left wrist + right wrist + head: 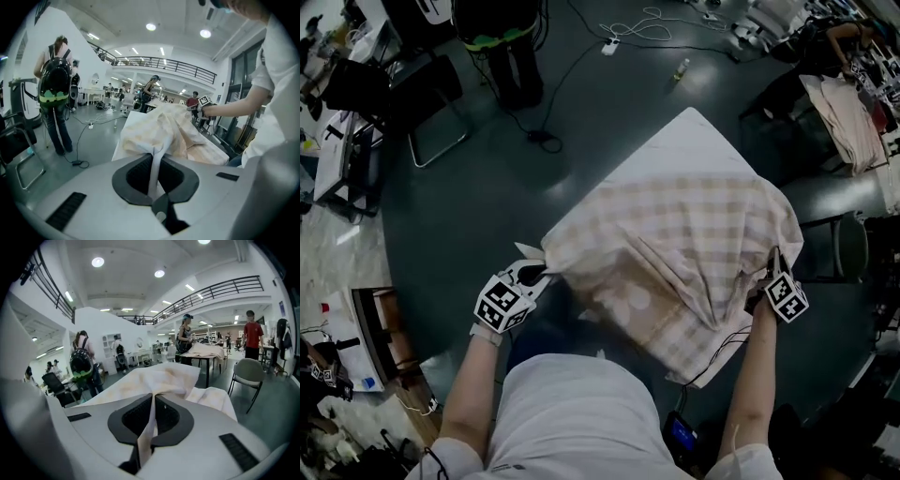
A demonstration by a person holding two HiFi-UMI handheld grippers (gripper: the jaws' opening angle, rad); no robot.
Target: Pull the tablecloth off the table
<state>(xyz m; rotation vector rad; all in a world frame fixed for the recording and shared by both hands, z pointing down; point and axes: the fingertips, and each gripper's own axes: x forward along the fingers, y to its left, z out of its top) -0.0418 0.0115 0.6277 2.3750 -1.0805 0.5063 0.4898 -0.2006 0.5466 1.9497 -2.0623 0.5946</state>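
A beige checked tablecloth (684,253) lies bunched and folded back over the near part of a white table (689,141), whose far corner is bare. My left gripper (539,273) is shut on the cloth's near left corner, lifted off the tabletop. My right gripper (773,267) is shut on the cloth's right edge, also raised. In the left gripper view a strip of the tablecloth (157,164) runs between the closed jaws of the left gripper (155,174). In the right gripper view the tablecloth (151,423) is pinched the same way in the right gripper (149,427).
A black chair (422,103) and a standing person (502,47) are at the far left, with cables (581,66) on the dark floor. Another table with cloths (848,112) stands at the far right. A grey chair (251,373) is to my right.
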